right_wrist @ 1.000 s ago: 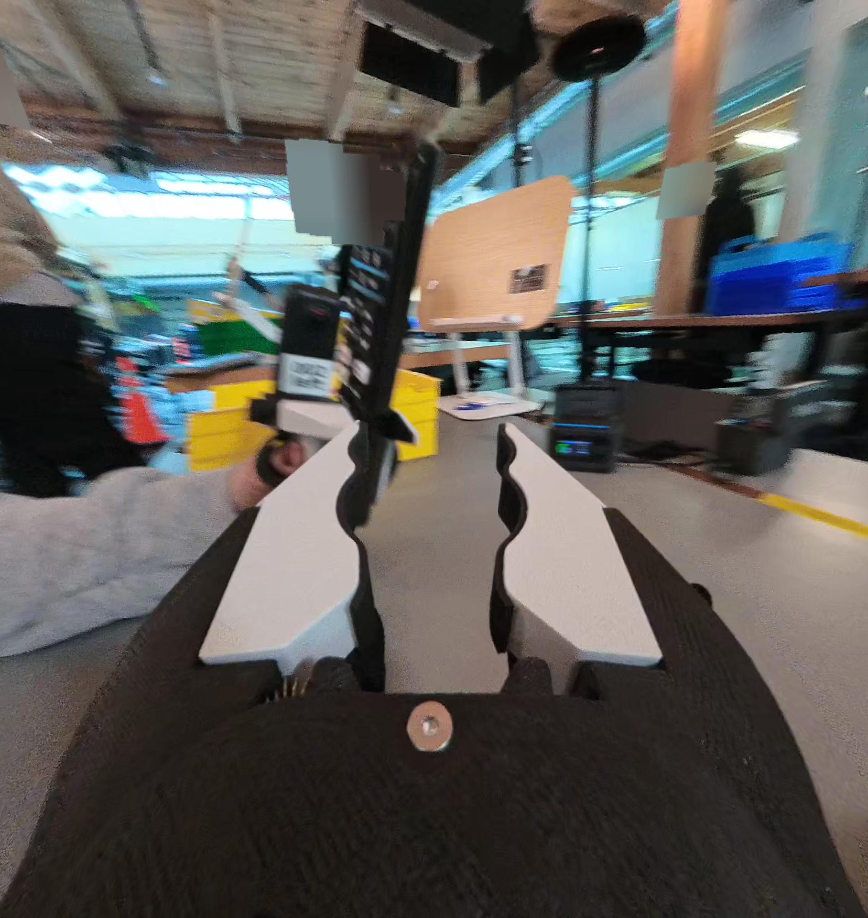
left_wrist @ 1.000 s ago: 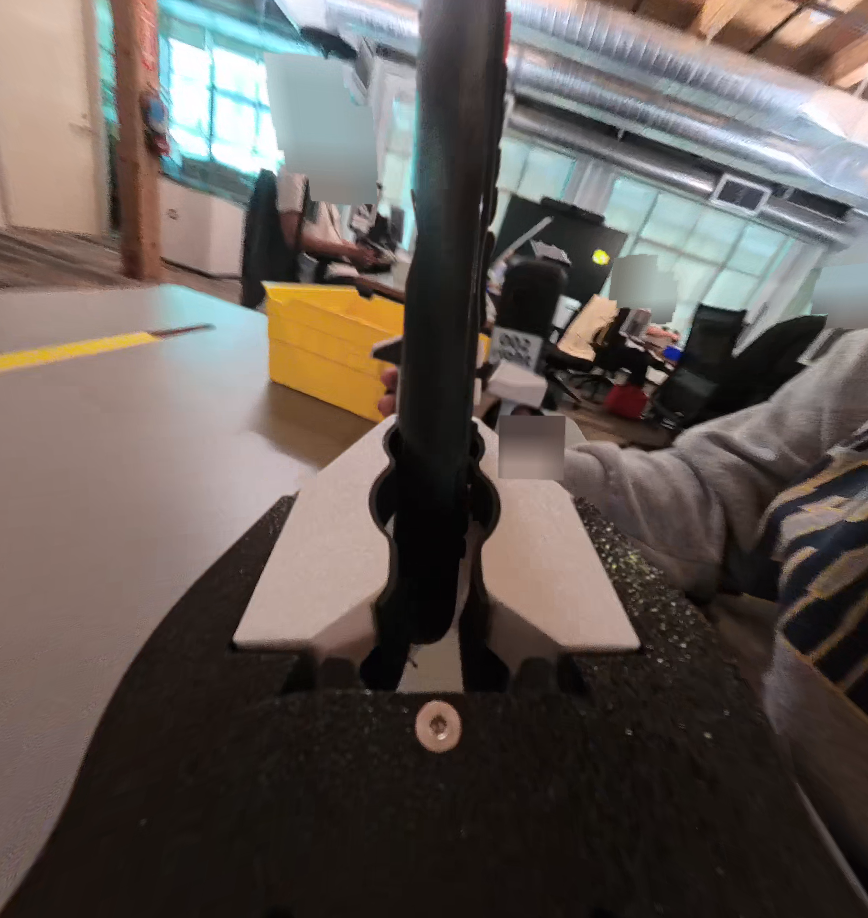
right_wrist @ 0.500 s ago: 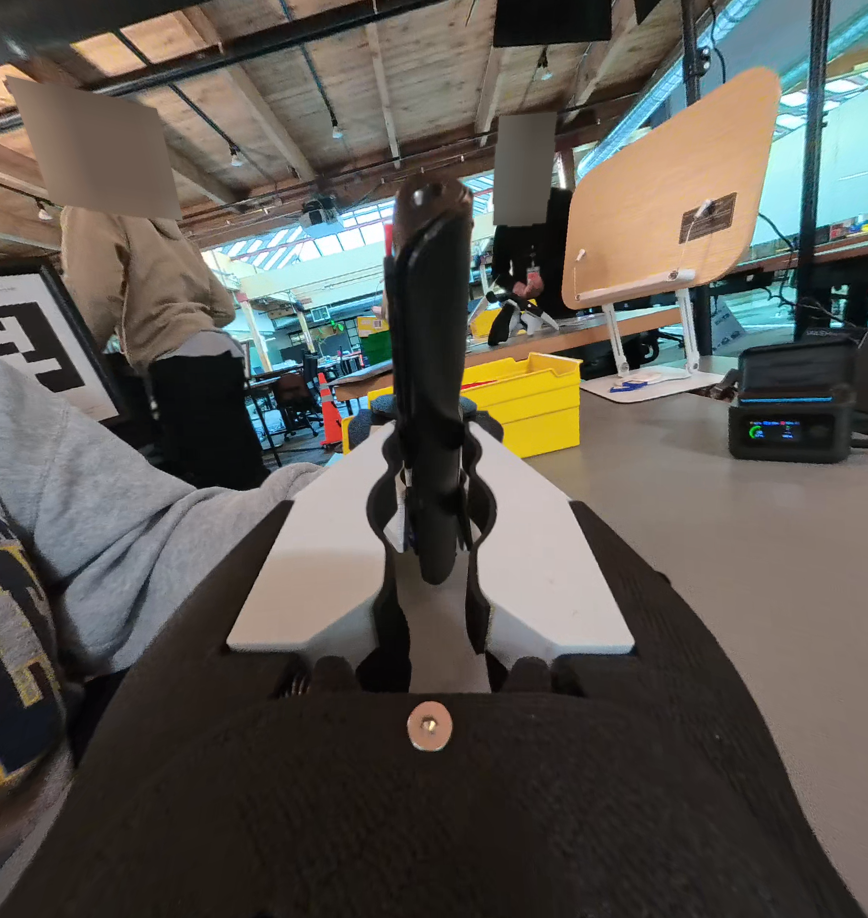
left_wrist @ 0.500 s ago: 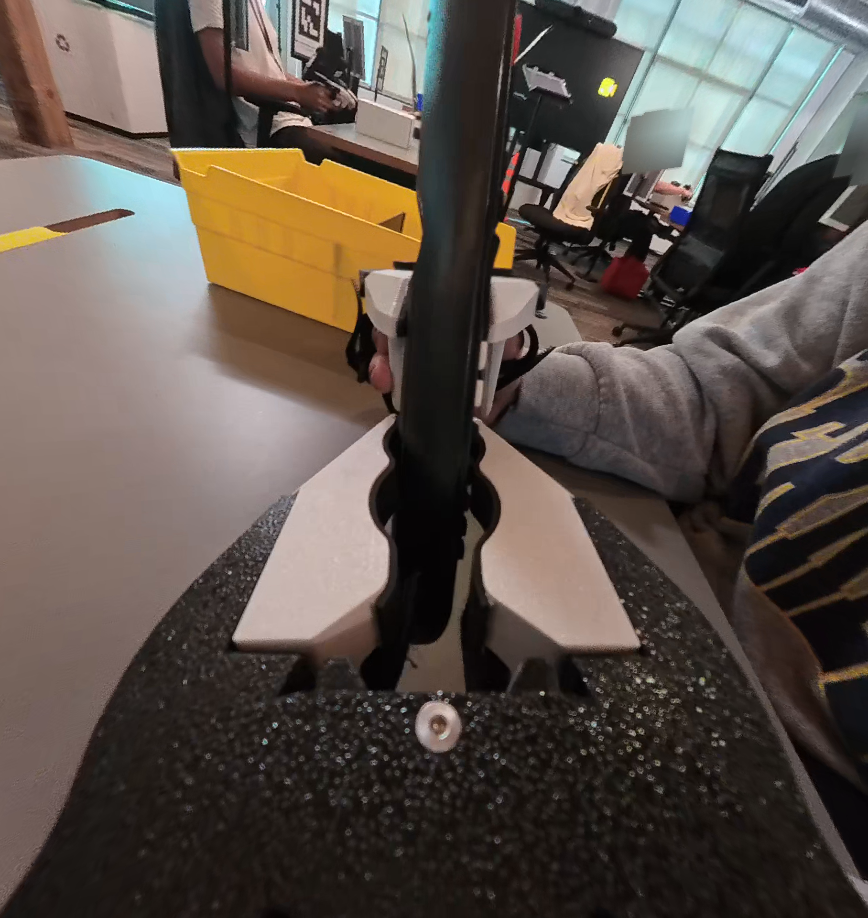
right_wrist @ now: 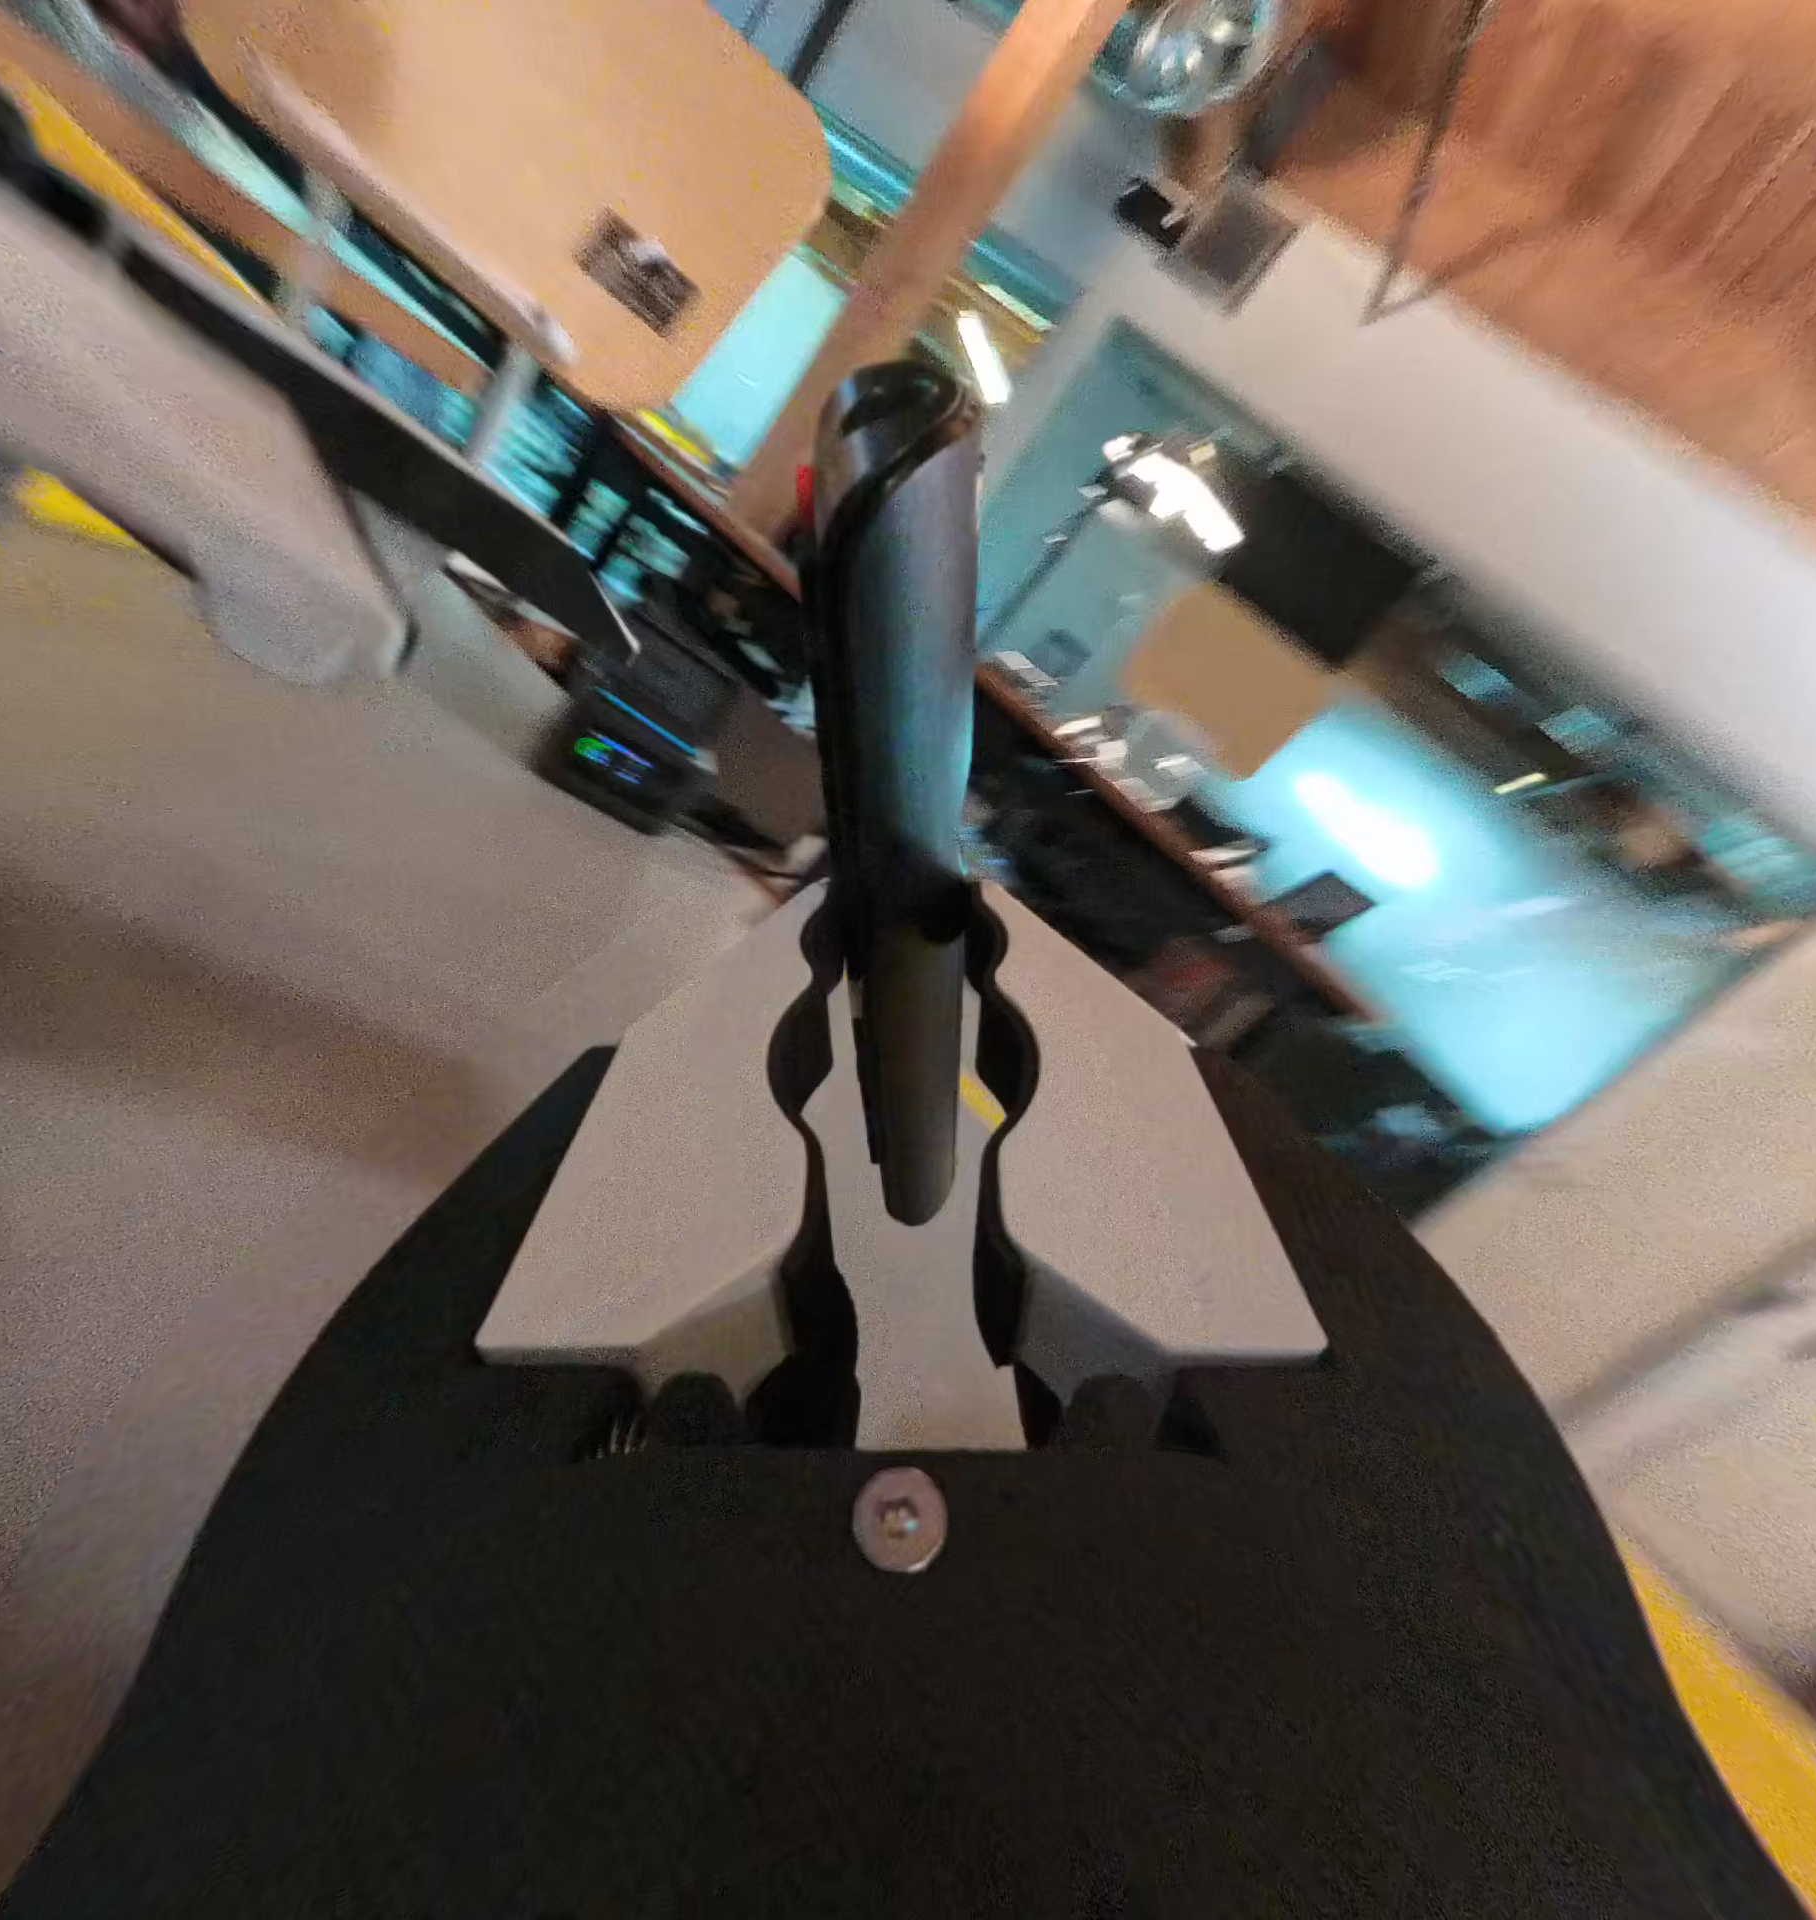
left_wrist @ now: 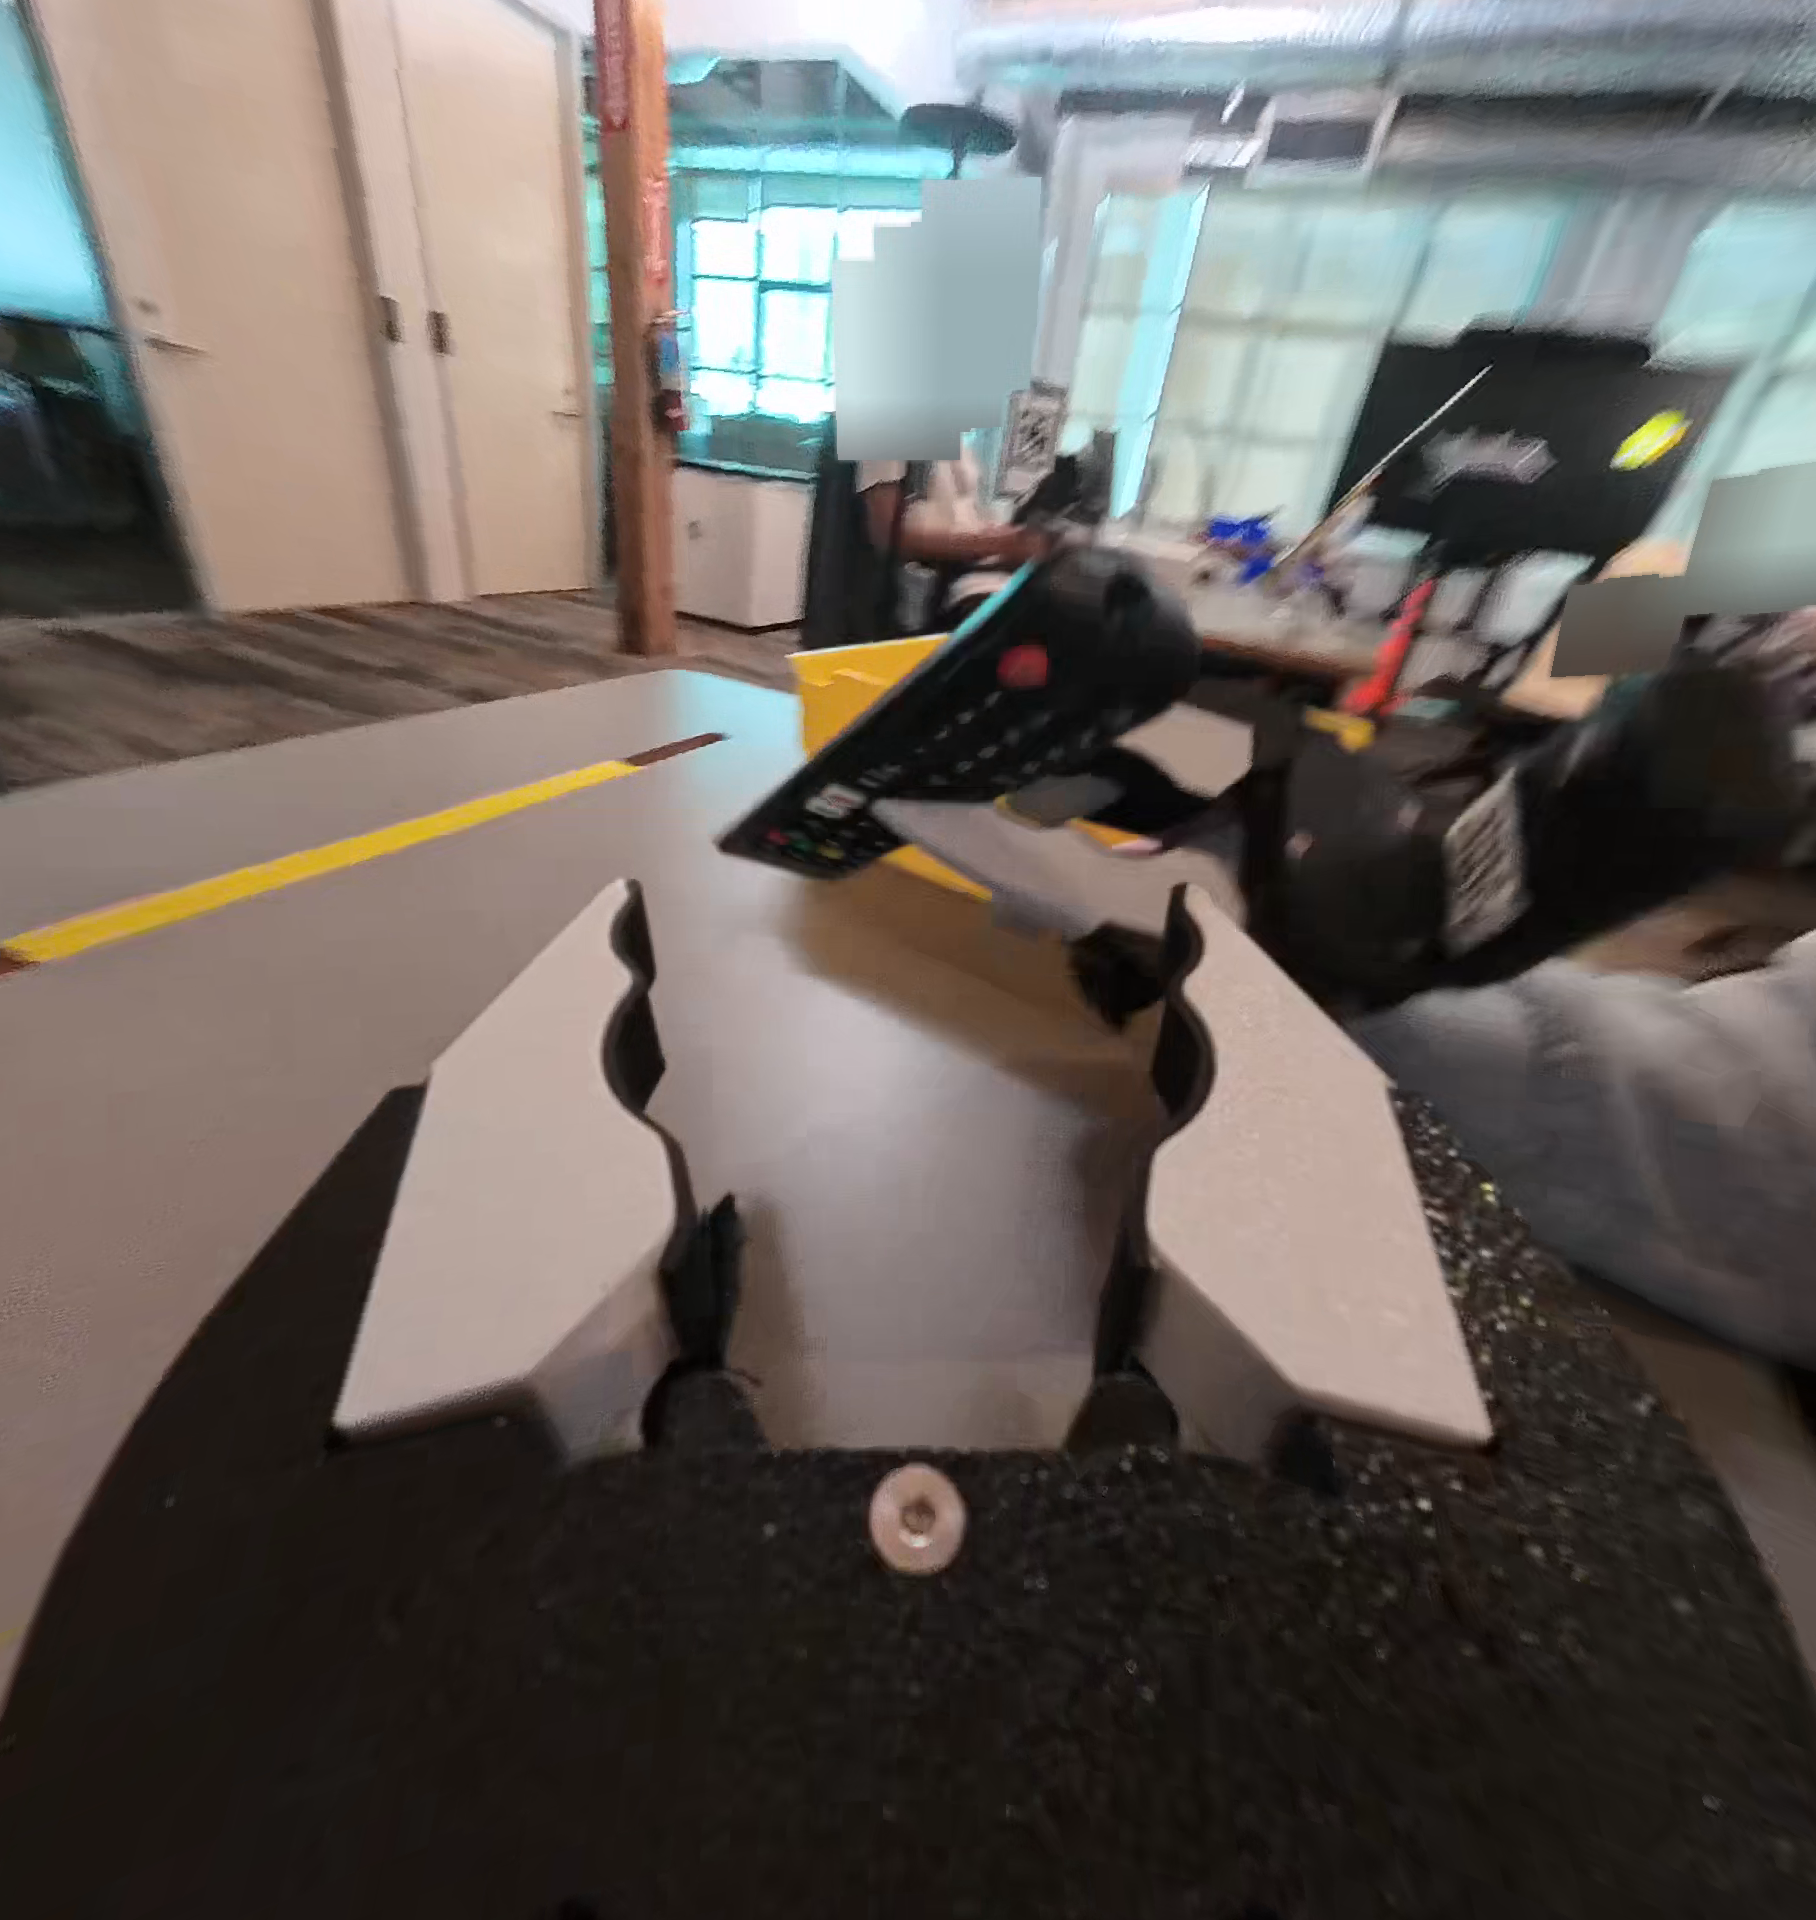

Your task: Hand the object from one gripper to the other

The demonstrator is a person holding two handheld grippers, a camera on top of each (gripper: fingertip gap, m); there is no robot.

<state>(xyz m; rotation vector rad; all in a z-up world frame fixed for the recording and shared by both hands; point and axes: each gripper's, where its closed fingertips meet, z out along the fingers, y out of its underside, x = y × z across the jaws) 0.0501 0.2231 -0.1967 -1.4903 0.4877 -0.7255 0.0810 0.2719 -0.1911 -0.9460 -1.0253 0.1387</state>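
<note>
Remote, from my left tongs: the black remote control (left_wrist: 971, 717) hangs ahead and to the right of my left gripper (left_wrist: 909, 1049), well clear of both fingertips, above the grey table (left_wrist: 260, 1039).
Long axis: in the left wrist view it slants, keypad end down toward me and to the left, thick end up and to the right.
Nearer tongs: my right gripper (right_wrist: 902, 997) has it; the left touches nothing.
Left tongs: spread wide, empty, bare table showing between the fingers (left_wrist: 530, 1164).
Right tongs: pressed onto the remote's lower part, so the body juts straight out past the tips.
Step, as I judge it: the hand-over looks done, the object now on my right side.
Beyond the remote: a yellow bin (left_wrist: 852, 686).
</note>
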